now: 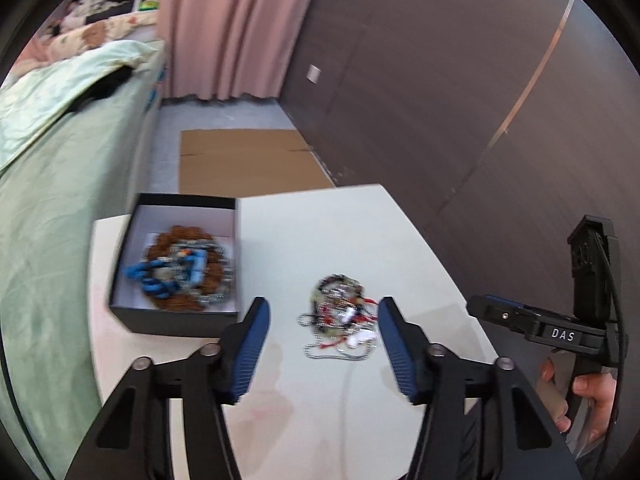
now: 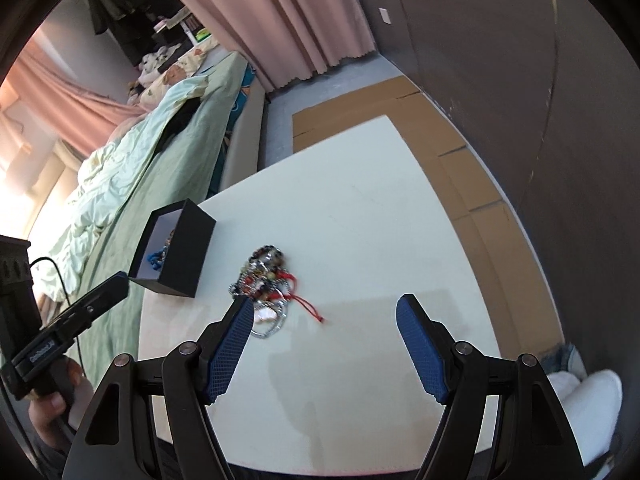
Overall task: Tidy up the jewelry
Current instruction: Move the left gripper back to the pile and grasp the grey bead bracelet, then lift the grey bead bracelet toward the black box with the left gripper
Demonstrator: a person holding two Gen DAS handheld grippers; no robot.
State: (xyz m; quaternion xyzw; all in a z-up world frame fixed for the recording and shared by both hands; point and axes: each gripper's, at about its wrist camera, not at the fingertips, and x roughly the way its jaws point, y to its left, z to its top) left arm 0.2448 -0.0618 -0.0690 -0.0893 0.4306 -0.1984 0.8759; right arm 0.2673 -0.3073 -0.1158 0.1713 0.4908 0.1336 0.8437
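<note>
One jewelry tangle (image 1: 340,316), long axis toward the left tongs (image 1: 322,344).

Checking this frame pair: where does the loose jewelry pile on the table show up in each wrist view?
Left wrist: jewelry pile lies on the white table, centred between the open jaws, right of the black box.
Right wrist: same pile sits centre-left, just beyond the left finger's tip, right of the box.
Shared landmark: the black box, with jewelry inside.
</note>
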